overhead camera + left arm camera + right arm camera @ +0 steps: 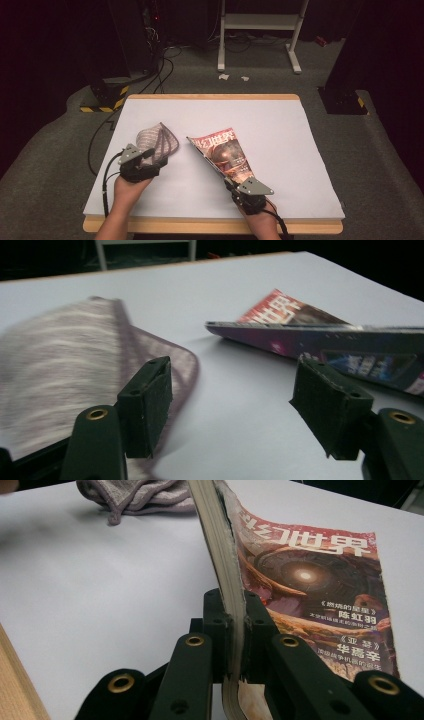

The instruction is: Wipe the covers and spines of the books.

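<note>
A grey-purple striped cloth (157, 140) lies bunched on the white table top (285, 120), left of centre. My left gripper (151, 156) sits at the cloth's near edge. In the left gripper view its jaws (235, 385) stand wide open with bare table between them, and the cloth (60, 355) lies beside the left jaw. A magazine (225, 152) with a red cover is tilted up on its right edge. My right gripper (234, 184) is shut on its near end. The right gripper view shows the pads (235, 620) pressed on the magazine (310, 580), with the cloth (135, 495) beyond. The magazine (320, 335) rises ahead of the left gripper.
The table's wooden front edge (210, 226) runs just behind both hands. On the carpet beyond the table stand a white metal frame (260, 22), a bundle of black cables (160, 65) and a yellow-and-black striped base (105, 97). Wide bare table lies to the right of the magazine.
</note>
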Demonstrator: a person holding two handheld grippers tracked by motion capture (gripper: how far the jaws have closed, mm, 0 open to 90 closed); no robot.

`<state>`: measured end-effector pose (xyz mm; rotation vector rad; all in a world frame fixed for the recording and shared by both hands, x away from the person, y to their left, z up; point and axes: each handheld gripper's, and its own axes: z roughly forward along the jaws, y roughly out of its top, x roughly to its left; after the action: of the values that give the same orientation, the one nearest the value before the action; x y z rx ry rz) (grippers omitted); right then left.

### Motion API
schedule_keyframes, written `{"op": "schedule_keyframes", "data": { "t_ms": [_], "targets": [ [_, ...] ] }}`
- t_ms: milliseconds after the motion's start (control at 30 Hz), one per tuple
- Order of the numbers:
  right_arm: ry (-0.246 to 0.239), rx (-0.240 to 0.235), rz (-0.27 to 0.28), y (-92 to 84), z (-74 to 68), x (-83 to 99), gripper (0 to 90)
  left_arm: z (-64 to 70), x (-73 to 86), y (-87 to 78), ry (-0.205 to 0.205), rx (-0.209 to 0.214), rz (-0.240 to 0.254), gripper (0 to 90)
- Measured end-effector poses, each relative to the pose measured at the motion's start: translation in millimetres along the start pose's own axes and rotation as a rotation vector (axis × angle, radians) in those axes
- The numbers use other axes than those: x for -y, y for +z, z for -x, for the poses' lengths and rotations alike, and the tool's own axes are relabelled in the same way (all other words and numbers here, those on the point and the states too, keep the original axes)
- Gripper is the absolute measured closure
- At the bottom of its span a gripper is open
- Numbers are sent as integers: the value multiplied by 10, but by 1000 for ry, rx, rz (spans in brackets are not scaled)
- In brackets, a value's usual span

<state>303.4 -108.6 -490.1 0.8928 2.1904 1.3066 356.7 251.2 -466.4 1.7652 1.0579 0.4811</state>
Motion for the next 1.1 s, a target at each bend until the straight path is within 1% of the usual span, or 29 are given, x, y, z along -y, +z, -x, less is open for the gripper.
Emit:
{"op": "schedule_keyframes", "data": {
  "t_ms": [33, 67, 100, 133, 167, 200, 233, 300, 333, 367, 433, 533, 633, 667, 700, 767, 900, 933, 967, 1033, 1067, 1100],
  "targets": [
    [0, 3, 3, -3, 3, -3, 846, 0, 0, 0, 0, 0, 0, 319],
    [-1, 5, 8, -7, 4, -8, 846, 55, 40, 90, 18, 0, -32, 311],
    [-1, 8, 10, -13, 5, -14, 846, 85, 57, 122, 27, 0, -45, 310],
    [-1, 8, 10, -13, 5, -14, 846, 85, 57, 122, 27, 0, -45, 305],
    [1, 14, 17, -25, 9, -30, 847, 159, 89, 177, 50, 5, -57, 301],
    [2, 16, 23, -29, 13, -38, 847, 159, 89, 177, 50, 5, -57, 299],
    [2, 16, 23, -29, 13, -38, 847, 192, 100, 198, 62, 4, -59, 299],
    [17, 20, 38, -57, 39, -82, 848, 241, 121, 241, 68, 20, -64, 291],
    [17, 20, 38, -57, 39, -82, 848, 241, 121, 241, 68, 20, -64, 290],
    [25, 29, 54, -94, 72, -133, 848, 249, 134, 260, 73, 21, -76, 290],
    [35, 38, 67, -131, 106, -196, 848, 246, 149, 275, 72, 16, -80, 291],
    [29, 59, 79, -176, 161, -327, 849, 235, 152, 274, 77, 12, -84, 290],
    [36, 74, 104, -207, 217, -464, 850, 215, 145, 250, 73, 4, -71, 291],
    [36, 74, 104, -207, 217, -464, 850, 205, 143, 241, 68, 3, -67, 291],
    [40, 80, 114, -217, 234, -506, 850, 198, 143, 235, 64, 2, -63, 291],
    [48, 103, 143, -243, 293, -622, 851, 183, 142, 226, 66, 3, -60, 291],
    [59, 127, 167, -261, 379, -732, 851, 166, 140, 217, 58, 0, -53, 291],
    [59, 127, 167, -261, 379, -732, 851, 161, 139, 213, 59, -2, -52, 291],
    [69, 140, 181, -273, 416, -788, 851, 156, 138, 207, 56, -3, -51, 291],
    [70, 156, 194, -282, 450, -842, 852, 151, 136, 199, 55, -2, -47, 291],
    [70, 156, 194, -282, 450, -842, 852, 151, 136, 199, 55, -2, -47, 291],
    [70, 167, 204, -289, 481, -903, 852, 149, 132, 188, 55, -3, -42, 291]
  ]
}}
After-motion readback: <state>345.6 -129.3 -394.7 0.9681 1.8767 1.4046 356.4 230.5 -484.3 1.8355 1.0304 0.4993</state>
